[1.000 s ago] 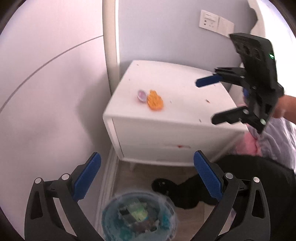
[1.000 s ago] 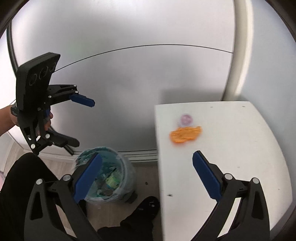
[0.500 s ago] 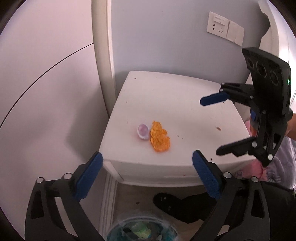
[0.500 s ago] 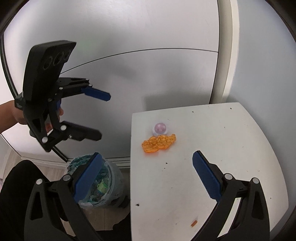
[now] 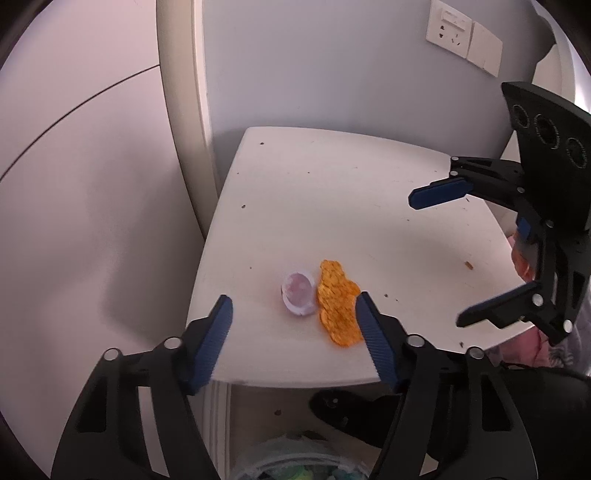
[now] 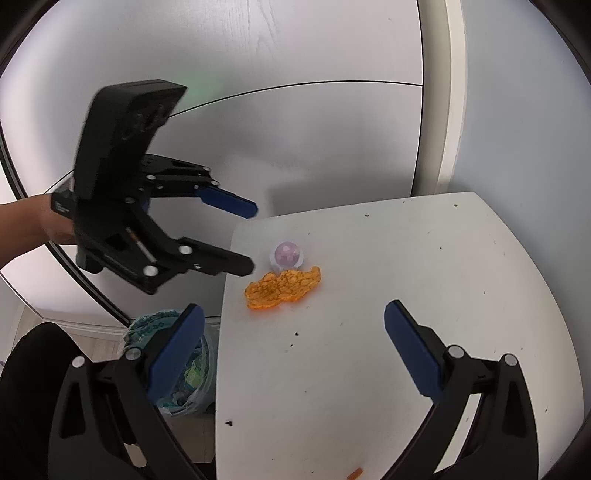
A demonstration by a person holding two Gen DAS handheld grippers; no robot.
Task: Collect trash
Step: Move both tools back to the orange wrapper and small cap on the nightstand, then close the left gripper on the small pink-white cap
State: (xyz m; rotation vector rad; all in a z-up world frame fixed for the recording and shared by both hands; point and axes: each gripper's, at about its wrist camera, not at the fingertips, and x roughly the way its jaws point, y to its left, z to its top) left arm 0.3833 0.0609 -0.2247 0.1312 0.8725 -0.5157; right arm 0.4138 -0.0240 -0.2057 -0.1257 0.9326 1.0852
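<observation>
Far left in the right wrist view: a hand gripping the left gripper, jaws closing yet apart, nothing between them, tips level with the left edge of the white desk. Below it on the floor, beside the desk's left side: a trash bin lined with a clear bag, crumpled waste inside. Just right of the left gripper's tips, near the desk's left edge: a small round pale purple cup, touching or almost touching a flat orange wrapper in front of it. Dark crumbs scattered over the desk top, an orange scrap at the near edge. Lower foreground: the right gripper, blue pads spread wide, empty, hovering over the desk well short of the wrapper. Seen from the left wrist camera: curved pale wall panel at left, then the left gripper with blue fingers flanking the cup and wrapper in the picture, not pressing on either; cannot tell from this view how far above the desk. Below the desk edge: the rim of the bin and a dark shoe on the floor. Further right: the right gripper, spread and empty, above the desk's right half. Top right on the wall: a white socket plate.
</observation>
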